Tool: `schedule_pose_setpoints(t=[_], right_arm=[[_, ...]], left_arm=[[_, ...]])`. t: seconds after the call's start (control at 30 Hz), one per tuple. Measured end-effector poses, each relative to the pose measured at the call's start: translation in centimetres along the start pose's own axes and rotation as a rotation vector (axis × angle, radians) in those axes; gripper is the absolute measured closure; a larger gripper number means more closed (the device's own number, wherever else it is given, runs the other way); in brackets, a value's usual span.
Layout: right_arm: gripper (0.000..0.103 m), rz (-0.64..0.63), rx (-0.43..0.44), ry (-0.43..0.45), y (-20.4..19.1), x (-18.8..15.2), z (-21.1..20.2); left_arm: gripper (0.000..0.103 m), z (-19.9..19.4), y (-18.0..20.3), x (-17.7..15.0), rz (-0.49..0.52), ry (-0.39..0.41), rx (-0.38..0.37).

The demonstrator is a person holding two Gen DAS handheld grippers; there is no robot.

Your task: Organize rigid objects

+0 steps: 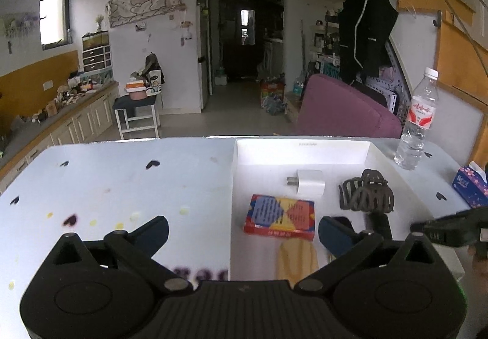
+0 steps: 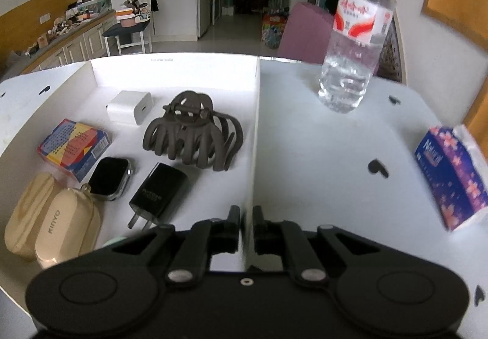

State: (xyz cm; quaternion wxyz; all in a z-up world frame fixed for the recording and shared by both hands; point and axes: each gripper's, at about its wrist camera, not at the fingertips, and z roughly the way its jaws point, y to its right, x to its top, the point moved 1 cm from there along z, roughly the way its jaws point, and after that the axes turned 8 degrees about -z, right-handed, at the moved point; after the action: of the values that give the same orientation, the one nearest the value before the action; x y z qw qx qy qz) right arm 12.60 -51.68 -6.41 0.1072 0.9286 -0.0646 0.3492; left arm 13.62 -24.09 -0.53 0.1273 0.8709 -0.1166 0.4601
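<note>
A white box (image 2: 255,113) on the table holds a white charger (image 2: 131,107), a dark hair claw (image 2: 195,131), a colourful card pack (image 2: 73,148), a smartwatch (image 2: 109,177), a black charger (image 2: 157,194) and two beige cases (image 2: 52,217). My right gripper (image 2: 247,224) is shut on the box's right wall near its front. My left gripper (image 1: 244,232) is open and empty, straddling the box's left wall (image 1: 231,201). The card pack (image 1: 279,217), white charger (image 1: 309,182) and claw (image 1: 366,192) show in the left wrist view.
A water bottle (image 2: 355,31) stands on the table right of the box, at the back. A blue tissue pack (image 2: 451,180) lies near the right edge. The pale table (image 1: 106,186) has small dark heart marks. A purple chair (image 1: 341,107) stands behind.
</note>
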Motion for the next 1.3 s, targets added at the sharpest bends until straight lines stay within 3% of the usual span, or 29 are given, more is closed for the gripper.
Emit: schedule_pose_setpoints(t=[0.13, 0.27, 0.63, 0.83, 1.1, 1.3], right_arm=[[0.083, -0.019, -0.043, 0.041, -0.3, 0.4, -2.1], [0.073, -0.023, -0.020, 0.093, -0.9, 0.1, -6.2], [0.042, 0.000, -0.059, 0.243, -4.2, -4.8, -15.6], [0.025, 0.040, -0.111, 0.286, -5.6, -7.0, -17.6], [0.003, 0.040, -0.103, 0.300, -7.7, -9.2, -18.3], [0.002, 0.036, -0.120, 0.299, -8.9, -10.4, -18.4]], left_arm=[[0.000, -1.0, -0.7, -0.8, -0.029, 0.008, -0.020], [0.000, -1.8, -1.0, -1.7, -0.032, 0.018, -0.016], [0.000, -5.3, -2.0, -4.1, -0.023, 0.043, -0.032], [0.000, -7.0, -2.5, -5.6, -0.007, 0.062, -0.016], [0.000, -8.0, -3.3, -7.2, 0.005, 0.044, -0.035], [0.000, -8.4, -3.6, -8.2, 0.009, 0.034, -0.021]])
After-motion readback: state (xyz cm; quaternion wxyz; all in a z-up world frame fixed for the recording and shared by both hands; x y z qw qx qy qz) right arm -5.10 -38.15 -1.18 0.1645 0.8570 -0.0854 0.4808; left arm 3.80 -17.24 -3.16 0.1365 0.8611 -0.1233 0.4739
